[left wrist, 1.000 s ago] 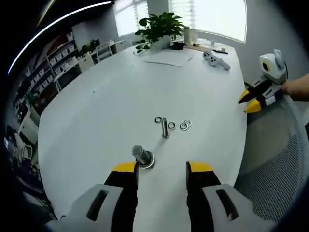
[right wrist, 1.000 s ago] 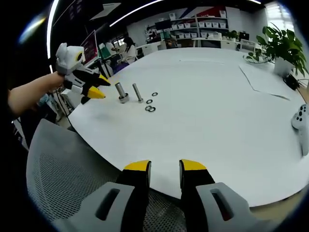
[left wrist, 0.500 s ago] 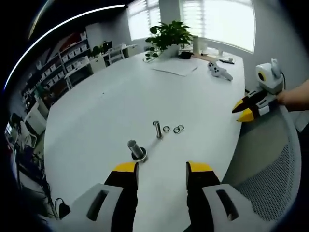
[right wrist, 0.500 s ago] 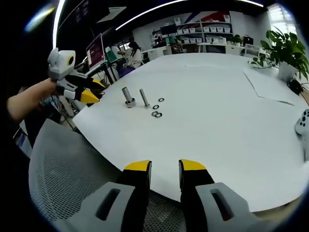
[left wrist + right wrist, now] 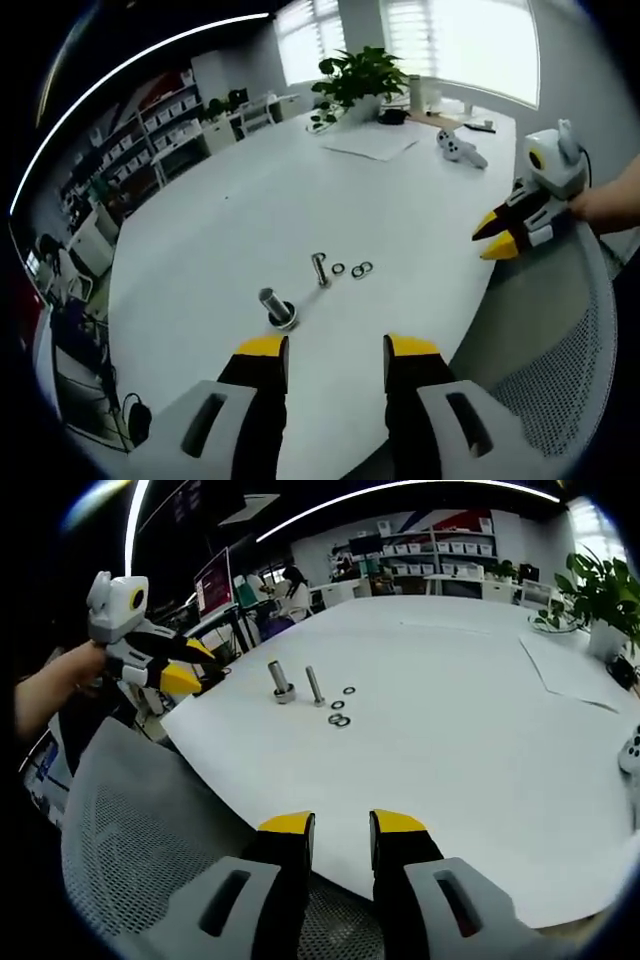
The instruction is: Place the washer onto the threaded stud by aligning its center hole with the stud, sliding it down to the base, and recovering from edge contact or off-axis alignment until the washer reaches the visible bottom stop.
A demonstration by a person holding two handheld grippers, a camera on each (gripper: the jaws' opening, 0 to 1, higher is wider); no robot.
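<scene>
Your left claw (image 5: 335, 350) is open and holds nothing. Your right claw (image 5: 337, 825) is open a little, holding nothing too. Farther out on the table (image 5: 240, 230), one ring already sits under the fat post (image 5: 273, 304). The thin post (image 5: 318, 268) is bare. Loose washers (image 5: 354, 269) lie beside it, waiting.

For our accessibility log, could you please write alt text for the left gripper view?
Two upright metal studs and small loose steel washers sit on a white table, beyond the open yellow-tipped left tongs. The right tongs hover at the table's right edge.
</scene>
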